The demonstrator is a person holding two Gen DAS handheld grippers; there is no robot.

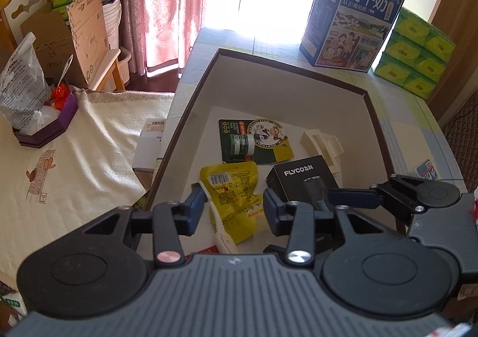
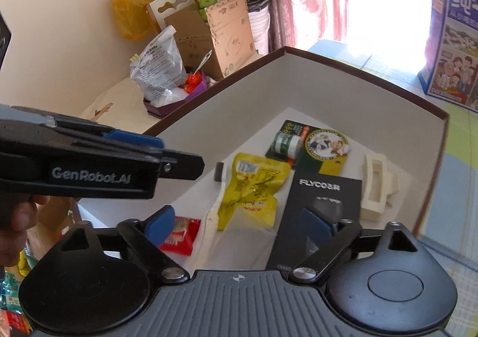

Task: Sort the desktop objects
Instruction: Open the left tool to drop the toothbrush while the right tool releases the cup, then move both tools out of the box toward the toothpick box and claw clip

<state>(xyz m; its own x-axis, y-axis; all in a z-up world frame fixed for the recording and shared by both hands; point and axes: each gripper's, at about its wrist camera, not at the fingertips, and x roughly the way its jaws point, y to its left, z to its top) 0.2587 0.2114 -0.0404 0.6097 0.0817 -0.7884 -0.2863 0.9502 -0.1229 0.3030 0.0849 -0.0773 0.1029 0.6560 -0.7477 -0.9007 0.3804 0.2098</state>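
Note:
A shallow box (image 1: 191,91) with a brown rim and white inside holds a yellow snack pouch (image 1: 230,187), a black FLYCO carton (image 1: 298,175), a green ointment card (image 1: 254,139) and a cream plastic holder (image 1: 321,142). A thin white stick (image 1: 219,226) lies beside the pouch. My left gripper (image 1: 233,208) hovers open over the pouch, its pads clear of it. My right gripper (image 2: 237,225) stands wide open above the box (image 2: 269,91), between a red packet (image 2: 179,235) and the FLYCO carton (image 2: 322,187). Nothing is held.
A blue milk carton case (image 1: 352,17) and stacked green tissue packs (image 1: 418,50) stand beyond the box. To the left, a cream cloth (image 1: 74,142) carries a purple tray (image 1: 44,127) with a plastic bag. Cardboard boxes (image 1: 86,29) stand behind it.

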